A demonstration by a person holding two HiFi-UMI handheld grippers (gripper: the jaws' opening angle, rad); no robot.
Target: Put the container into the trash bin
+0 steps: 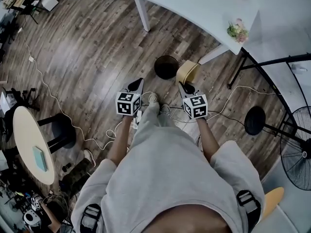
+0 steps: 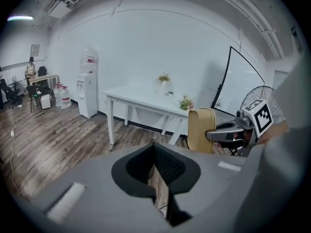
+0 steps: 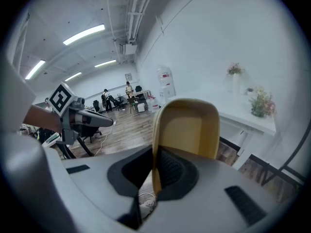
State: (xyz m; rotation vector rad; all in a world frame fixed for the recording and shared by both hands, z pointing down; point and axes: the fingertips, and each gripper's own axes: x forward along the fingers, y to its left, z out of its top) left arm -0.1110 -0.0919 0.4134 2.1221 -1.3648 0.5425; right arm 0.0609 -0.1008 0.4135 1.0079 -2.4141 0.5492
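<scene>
A tan, open-topped container [image 1: 187,73] hangs upright just right of the round dark trash bin [image 1: 166,67] on the wood floor. My right gripper [image 1: 183,86] is shut on the container's near wall; in the right gripper view the container [image 3: 187,127] rises from between the pads of that gripper [image 3: 155,164]. My left gripper [image 1: 138,83] is held level beside it, left of the bin, jaws together and holding nothing. In the left gripper view its own jaws [image 2: 154,152] frame floor only, with the container [image 2: 200,130] and right gripper [image 2: 210,135] off to the right.
A white table [image 1: 194,4] with a small flower pot [image 1: 237,31] stands just beyond the bin. A standing fan [image 1: 296,149] and a black round stand base [image 1: 255,120] are to the right. A white cable [image 1: 53,101] trails across the floor at left.
</scene>
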